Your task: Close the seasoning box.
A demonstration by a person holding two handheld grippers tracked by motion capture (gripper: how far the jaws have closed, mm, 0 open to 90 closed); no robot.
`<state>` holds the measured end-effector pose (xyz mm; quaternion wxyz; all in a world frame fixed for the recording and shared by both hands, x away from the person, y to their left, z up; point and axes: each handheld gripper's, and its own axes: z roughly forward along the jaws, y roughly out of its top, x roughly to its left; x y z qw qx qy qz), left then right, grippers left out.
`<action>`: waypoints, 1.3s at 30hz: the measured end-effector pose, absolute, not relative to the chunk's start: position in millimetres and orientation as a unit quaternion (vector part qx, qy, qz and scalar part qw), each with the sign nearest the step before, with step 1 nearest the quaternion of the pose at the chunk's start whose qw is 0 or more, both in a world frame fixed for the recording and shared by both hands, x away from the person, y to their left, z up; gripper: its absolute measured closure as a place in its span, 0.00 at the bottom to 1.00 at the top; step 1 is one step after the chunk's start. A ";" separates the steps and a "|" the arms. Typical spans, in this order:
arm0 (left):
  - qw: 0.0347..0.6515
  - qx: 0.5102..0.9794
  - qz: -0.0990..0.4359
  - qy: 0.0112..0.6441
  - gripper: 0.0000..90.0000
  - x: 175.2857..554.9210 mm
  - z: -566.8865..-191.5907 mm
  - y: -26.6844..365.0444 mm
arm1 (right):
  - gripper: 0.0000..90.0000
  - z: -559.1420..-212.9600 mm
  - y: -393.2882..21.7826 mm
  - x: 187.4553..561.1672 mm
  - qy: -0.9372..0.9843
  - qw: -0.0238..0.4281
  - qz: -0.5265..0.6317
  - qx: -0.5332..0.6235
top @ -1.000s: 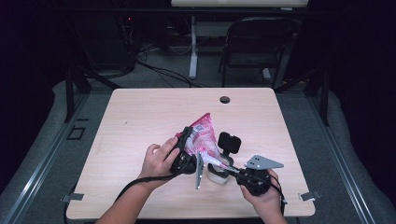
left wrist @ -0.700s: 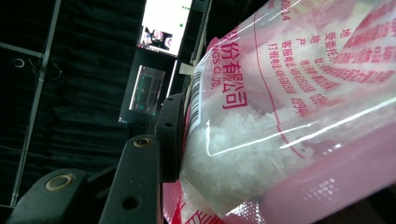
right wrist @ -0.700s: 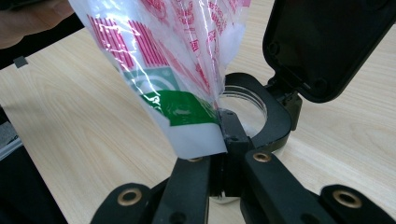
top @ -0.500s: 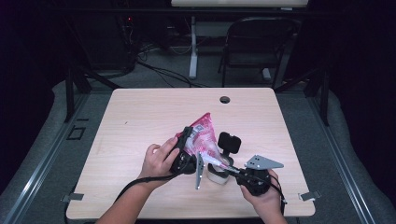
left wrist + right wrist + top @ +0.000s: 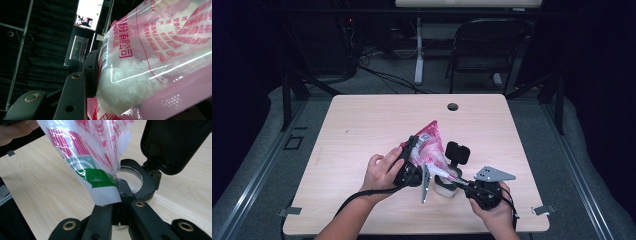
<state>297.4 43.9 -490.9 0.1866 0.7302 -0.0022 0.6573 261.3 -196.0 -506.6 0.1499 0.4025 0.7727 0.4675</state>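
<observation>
A pink and clear plastic bag point(image 5: 428, 141) of white grains hangs tilted above the table. My left gripper point(image 5: 414, 146) is shut on its upper part; in the left gripper view one black pad point(image 5: 91, 71) presses into the bag point(image 5: 155, 62). My right gripper point(image 5: 444, 172) is shut on the bag's lower corner. In the right gripper view that gripper point(image 5: 119, 193) pinches the white and green corner point(image 5: 101, 178). The corner hangs right over the mouth of a small clear jar point(image 5: 141, 185). The jar's black flip lid point(image 5: 172, 142) stands open. In the high view the jar point(image 5: 445, 188) sits under the corner, its lid point(image 5: 457, 152) upright behind.
The wooden table point(image 5: 357, 125) has a round cable hole point(image 5: 452, 106) near its far edge. A folding chair point(image 5: 486, 45) and a desk leg stand beyond the table, with cables on the floor. Both forearms enter from the near edge.
</observation>
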 end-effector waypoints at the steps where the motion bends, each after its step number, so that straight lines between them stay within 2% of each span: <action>1: 0.187 0.730 0.658 -0.002 0.71 297.6 -491.1 43.9 | 1.00 -506.6 -195.9 261.3 0.773 0.150 0.468 0.402; 17: 0.185 0.734 0.654 0.000 0.71 298.8 -492.7 44.0 | 1.00 -506.5 -196.1 261.1 0.772 0.151 0.468 0.403; 39: 0.194 0.765 0.613 0.028 0.74 306.0 -500.1 52.1 | 1.00 -500.7 -194.8 260.1 0.770 0.154 0.475 0.396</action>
